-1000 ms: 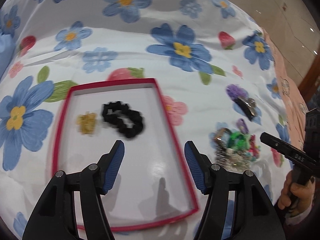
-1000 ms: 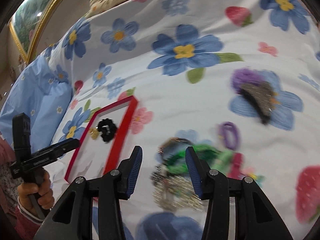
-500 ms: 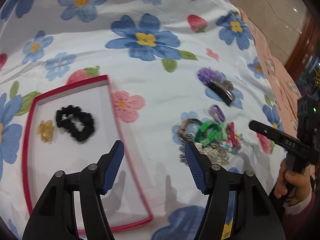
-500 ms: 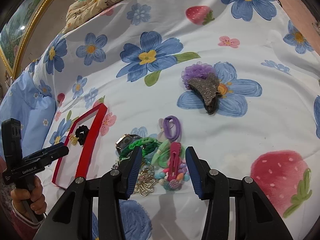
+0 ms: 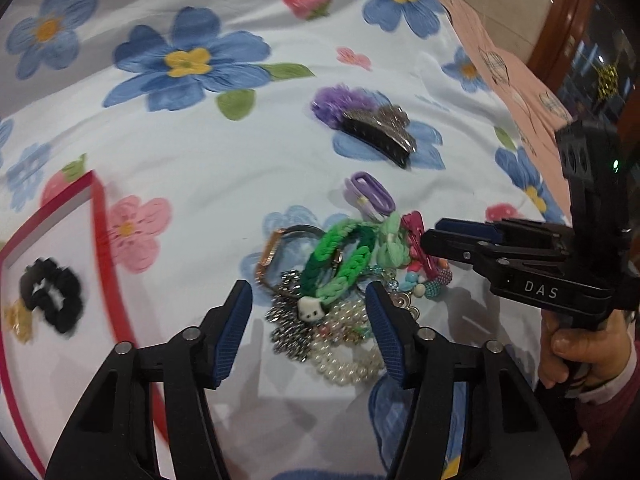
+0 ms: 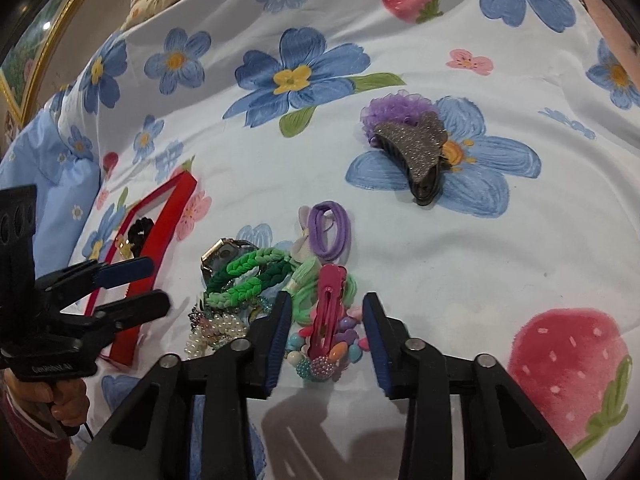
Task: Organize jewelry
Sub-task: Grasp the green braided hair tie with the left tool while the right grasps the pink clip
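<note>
A heap of jewelry lies on the flowered sheet: a green braided bracelet (image 5: 340,260), a pearl bracelet (image 5: 344,360), a pink hair clip (image 6: 330,308), coloured beads (image 6: 332,350) and a watch (image 6: 222,254). My left gripper (image 5: 308,328) is open and empty, its fingers on either side of the near edge of the heap. My right gripper (image 6: 326,338) is open and empty, straddling the pink clip and beads. A red-rimmed white tray (image 5: 102,232) at left holds a black scrunchie (image 5: 52,300) and a small gold piece (image 5: 16,320).
A purple hair tie (image 6: 330,230) lies just beyond the heap. A glittery claw clip (image 6: 420,156) rests on a purple scrunchie (image 6: 394,108) further back. A blue pillow (image 6: 44,164) lies at far left. The pink bed edge (image 5: 500,64) is at right.
My left gripper has swung right from over the tray to the jewelry heap. My right gripper has moved closer to the heap, over the pink clip. Both stay open.
</note>
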The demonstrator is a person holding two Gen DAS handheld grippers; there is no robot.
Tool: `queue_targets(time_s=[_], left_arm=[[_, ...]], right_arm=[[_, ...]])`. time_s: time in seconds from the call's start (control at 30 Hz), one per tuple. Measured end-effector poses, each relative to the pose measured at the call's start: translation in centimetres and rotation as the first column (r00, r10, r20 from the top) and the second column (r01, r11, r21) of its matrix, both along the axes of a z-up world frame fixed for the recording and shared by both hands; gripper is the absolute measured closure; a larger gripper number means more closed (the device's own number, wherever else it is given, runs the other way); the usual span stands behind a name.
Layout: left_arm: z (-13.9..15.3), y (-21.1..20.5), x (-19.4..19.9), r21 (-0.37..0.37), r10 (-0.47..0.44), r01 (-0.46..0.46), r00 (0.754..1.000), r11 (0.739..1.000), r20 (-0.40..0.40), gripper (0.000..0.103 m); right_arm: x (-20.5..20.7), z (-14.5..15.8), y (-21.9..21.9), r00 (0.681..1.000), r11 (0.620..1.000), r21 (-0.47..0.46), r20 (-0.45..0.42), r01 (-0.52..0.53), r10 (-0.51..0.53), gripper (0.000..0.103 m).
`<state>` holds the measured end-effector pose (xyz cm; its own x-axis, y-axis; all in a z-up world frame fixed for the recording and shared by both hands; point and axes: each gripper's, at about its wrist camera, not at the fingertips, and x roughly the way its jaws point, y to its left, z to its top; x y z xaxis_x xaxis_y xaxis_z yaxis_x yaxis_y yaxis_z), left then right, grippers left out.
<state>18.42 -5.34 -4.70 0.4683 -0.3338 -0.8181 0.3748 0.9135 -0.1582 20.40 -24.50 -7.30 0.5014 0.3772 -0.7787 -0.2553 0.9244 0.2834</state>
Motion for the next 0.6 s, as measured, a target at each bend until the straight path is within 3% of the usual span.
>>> queue_targets(time_s=[0.17,0.23,0.27,0.4,0.6], left_arm=[[-1.5,-1.7,0.8,0.027,-0.046,0.046,0.999,0.999,-0.027,0.062],[-2.1,-2.2,1.1,0.041,-0.06,0.062,0.997,0.997,-0.039,0.077],[-2.3,-2.5,1.1,0.057,-0.063,0.065,0.997,0.996,-0.038,0.079],[-1.9,-2.3,1.0,0.054,-0.069,0.07,0.997,0.996,-0.022,0.087],[-0.5,-0.8,0.5,-0.006,-0.035,0.035,0.999,0.999,0.003,0.088]], right_arm=[[0.8,-0.9,0.4,1.0,1.0,-0.015,-0.017,-0.011,0.011,0.078],[1.0,-1.1,0.4,1.0,1.0,-0.017,-0.018,-0.01,0.01,0.085],[1.1,-1.2,0.4,1.0,1.0,-0.011,-0.023,-0.011,0.011,0.087],[1.1,-1.2,0.1,1.0,1.0,0.007,-0.017,-0.01,0.01,0.088],[0.3,0.1,-1.8,0.999,0.992,0.117,0.004,0.044,-0.044,0.088]])
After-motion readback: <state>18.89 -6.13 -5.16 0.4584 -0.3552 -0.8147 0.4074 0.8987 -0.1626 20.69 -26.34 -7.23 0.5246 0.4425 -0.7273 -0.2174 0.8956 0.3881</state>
